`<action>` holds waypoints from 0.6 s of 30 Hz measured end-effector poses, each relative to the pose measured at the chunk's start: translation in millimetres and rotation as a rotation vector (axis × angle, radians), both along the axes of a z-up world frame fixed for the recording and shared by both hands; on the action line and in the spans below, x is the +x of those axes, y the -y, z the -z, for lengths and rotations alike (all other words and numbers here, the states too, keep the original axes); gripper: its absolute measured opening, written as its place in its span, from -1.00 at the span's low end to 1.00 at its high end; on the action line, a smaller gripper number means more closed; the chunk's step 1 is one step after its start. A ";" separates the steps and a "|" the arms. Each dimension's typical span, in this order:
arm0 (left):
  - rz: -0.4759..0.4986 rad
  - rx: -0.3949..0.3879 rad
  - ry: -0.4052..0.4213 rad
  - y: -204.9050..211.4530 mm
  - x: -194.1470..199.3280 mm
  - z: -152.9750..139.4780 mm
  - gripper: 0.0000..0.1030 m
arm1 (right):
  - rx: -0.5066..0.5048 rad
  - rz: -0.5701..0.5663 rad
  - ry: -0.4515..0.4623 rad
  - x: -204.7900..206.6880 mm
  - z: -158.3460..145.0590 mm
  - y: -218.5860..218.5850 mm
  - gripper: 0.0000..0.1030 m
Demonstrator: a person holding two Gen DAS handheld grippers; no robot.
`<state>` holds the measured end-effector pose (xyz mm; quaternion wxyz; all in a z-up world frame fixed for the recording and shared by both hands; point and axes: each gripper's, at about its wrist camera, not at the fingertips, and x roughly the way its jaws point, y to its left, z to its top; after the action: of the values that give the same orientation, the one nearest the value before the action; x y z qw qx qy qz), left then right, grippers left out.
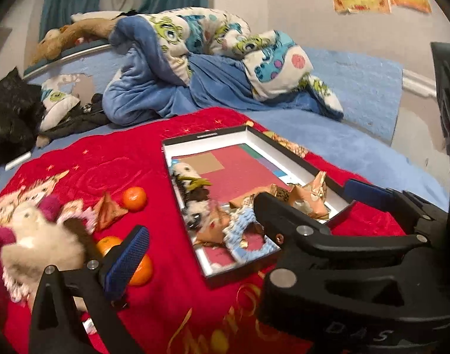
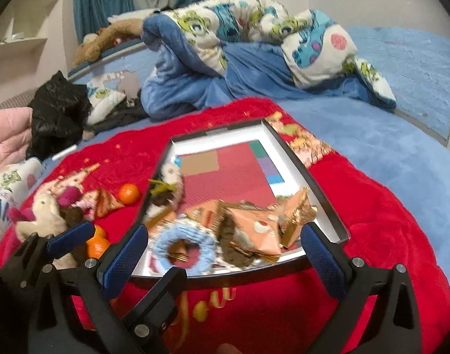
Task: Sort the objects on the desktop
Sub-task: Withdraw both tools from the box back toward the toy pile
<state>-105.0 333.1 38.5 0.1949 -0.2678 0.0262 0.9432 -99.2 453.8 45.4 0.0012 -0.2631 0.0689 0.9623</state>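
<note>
Blue-padded fingers (image 2: 123, 261) of the right gripper (image 2: 222, 253), nearest the lens: jaws wide apart, empty, poised over the near end of the tray.

Left gripper (image 1: 245, 221): jaws likewise spread, holding nothing; one pad sits by the loose oranges, the other reaches over the tray's right edge.

Tray (image 2: 301, 159) (shallow, black-rimmed, white-lined, with a red patterned floor): lies on a red blanket (image 2: 372, 206) spread over the bed. Contents, crowded toward the near end:
- light-blue knitted ring (image 2: 163, 243), at the near rim;
- salmon and gold foil snack packets (image 2: 272, 215), right-hand side;
- small plush toy (image 2: 168, 185), against the left wall (details blurred).

Outside the tray, on the blanket to its left:
- one orange (image 1: 134, 199), beside a foil packet (image 1: 108, 212);
- two further oranges (image 1: 140, 270), close together, partly hidden by the left gripper's pad;
- cream and pink plush toys (image 1: 39, 236), in a heap at the blanket's edge.

Background: rumpled cartoon-print duvet (image 1: 213, 38) on a blue bedsheet (image 1: 357, 88); black plastic bag (image 1: 9, 112) at far left.
</note>
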 end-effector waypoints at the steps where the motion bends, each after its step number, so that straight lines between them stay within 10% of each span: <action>1: -0.003 0.022 0.011 11.9 5.1 -2.3 1.00 | 0.008 -0.023 -0.019 4.9 -4.7 7.8 1.00; 18: -0.291 -0.039 -0.109 203.9 82.1 -27.2 1.00 | -0.003 -0.295 -0.135 51.7 -25.4 162.2 1.00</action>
<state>-23.0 129.2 65.6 0.0493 -0.2212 0.0161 0.9739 -47.5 291.6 70.8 -0.1449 -0.2053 0.0309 0.9674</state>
